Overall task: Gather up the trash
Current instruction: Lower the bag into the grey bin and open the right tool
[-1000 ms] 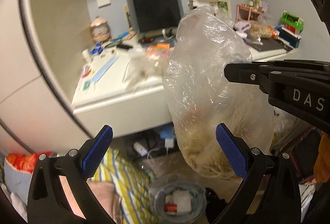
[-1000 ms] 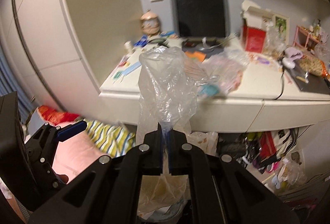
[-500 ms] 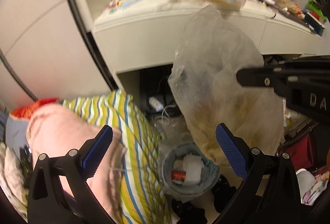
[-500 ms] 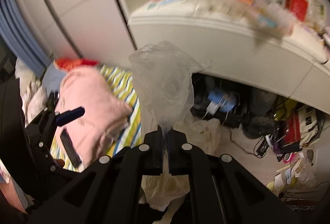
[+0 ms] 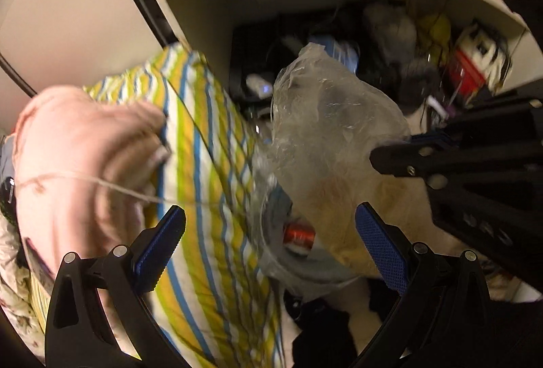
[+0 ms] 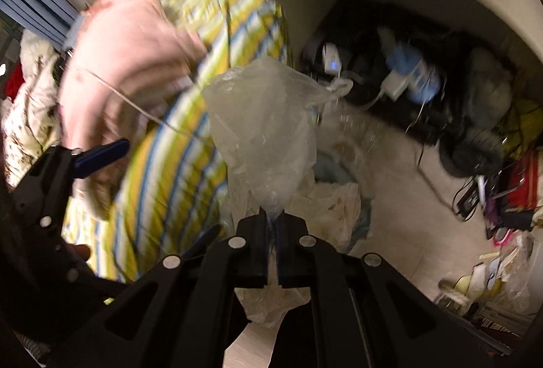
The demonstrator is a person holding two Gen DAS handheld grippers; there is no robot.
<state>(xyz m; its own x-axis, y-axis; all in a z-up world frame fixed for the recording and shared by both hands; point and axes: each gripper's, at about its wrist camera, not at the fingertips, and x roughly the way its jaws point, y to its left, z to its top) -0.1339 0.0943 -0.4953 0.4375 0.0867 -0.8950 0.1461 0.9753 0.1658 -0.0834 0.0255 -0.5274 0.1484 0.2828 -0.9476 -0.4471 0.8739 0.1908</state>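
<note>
Cluttered floor space under a pale desk fills both views, dim and smeared by motion. From the right wrist camera, the right gripper (image 6: 271, 222) is clenched on the gathered neck of a clear plastic bag (image 6: 261, 123), whose crumpled top fans out above the closed jaws while its soiled lower part hangs below them. The left wrist camera shows the same bag (image 5: 334, 144) bulging with yellowish waste, pinched at its right side by the right gripper (image 5: 404, 154). The left gripper (image 5: 269, 252) is spread wide with nothing between its blue pads (image 5: 380, 252); the bag's lower end hangs between and beyond them. Just past the bag sits a grey waste bin (image 5: 305, 263), partly hidden, with a red can (image 5: 298, 232) inside. Left of the bin lie a striped yellow, blue and white cloth (image 5: 203, 157) and a pink garment (image 5: 78, 147). Dark bags, cables and a white charger (image 6: 331, 57) crowd the recess under the desk.
</note>
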